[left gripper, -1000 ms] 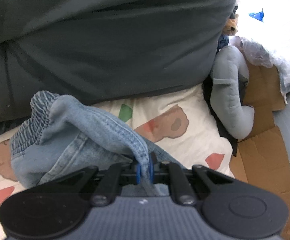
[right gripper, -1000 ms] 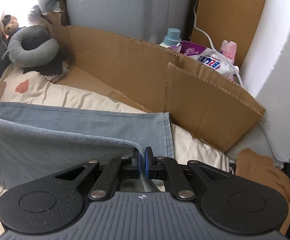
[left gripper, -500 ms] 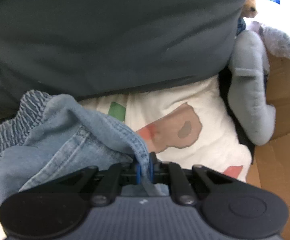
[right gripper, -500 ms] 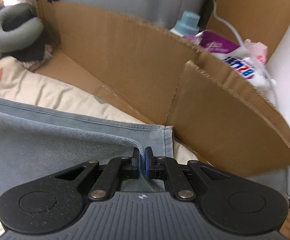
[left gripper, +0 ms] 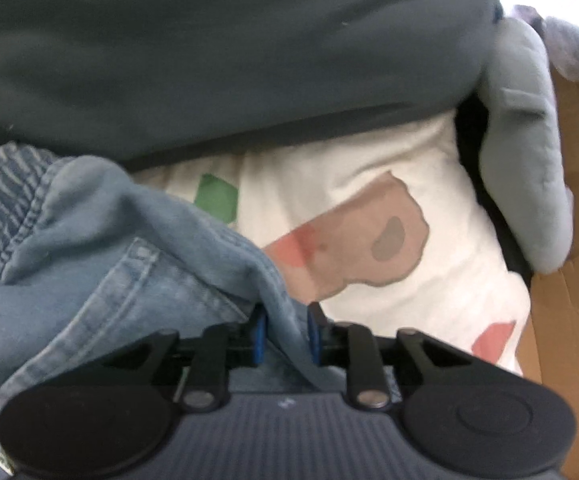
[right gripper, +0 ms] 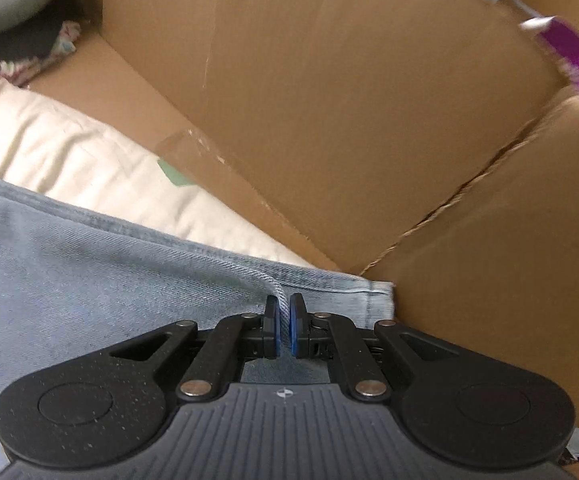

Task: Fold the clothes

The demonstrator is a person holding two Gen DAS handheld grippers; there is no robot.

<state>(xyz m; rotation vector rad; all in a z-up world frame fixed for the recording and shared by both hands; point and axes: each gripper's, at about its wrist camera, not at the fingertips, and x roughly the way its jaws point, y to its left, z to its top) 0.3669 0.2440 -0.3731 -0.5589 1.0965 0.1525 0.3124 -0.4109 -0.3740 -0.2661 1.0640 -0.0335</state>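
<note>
The jeans (left gripper: 101, 264) run lengthwise between both grippers: right gripper (right gripper: 285, 320) pinches the hem, left gripper (left gripper: 285, 334) fingers opening, apparently slack around the waist fold.

Light blue denim jeans (left gripper: 101, 264), elastic waistband bunched, lie folded on the patterned sheet (left gripper: 401, 168)

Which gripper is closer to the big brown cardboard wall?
Right. The right gripper pinches the jeans just in front of the cardboard wall. The left gripper, jaws opening around denim, has cardboard off to its side.
</note>
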